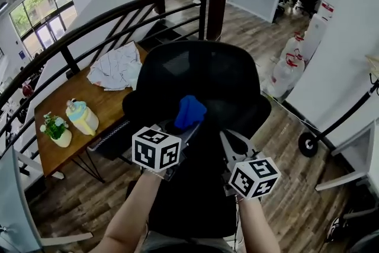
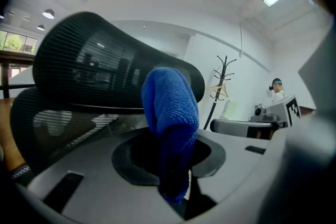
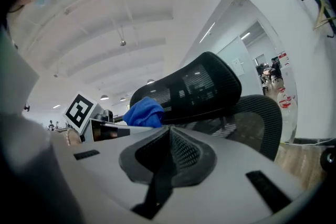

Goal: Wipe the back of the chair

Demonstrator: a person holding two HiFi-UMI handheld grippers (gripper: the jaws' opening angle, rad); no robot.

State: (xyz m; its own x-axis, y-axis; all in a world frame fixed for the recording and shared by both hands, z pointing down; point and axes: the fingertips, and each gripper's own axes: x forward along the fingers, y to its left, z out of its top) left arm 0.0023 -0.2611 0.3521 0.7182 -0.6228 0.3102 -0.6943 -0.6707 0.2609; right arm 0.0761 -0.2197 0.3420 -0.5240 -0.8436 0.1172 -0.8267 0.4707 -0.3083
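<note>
A black mesh office chair (image 1: 207,77) fills the middle of the head view, its back and headrest (image 2: 100,65) toward me. My left gripper (image 1: 180,127) is shut on a folded blue cloth (image 1: 190,111), which stands up from the jaws (image 2: 170,113) just short of the headrest. My right gripper (image 1: 232,145) hangs beside it to the right, jaws shut with nothing between them, pointing at the chair back (image 3: 210,86). The blue cloth (image 3: 143,112) shows at its left.
A wooden table (image 1: 89,109) at the left carries a white cloth (image 1: 118,67), a small plant (image 1: 56,127) and a jug (image 1: 83,117). A dark railing (image 1: 118,12) runs behind the chair. Water bottles (image 1: 290,62) stand at the right by a white wall.
</note>
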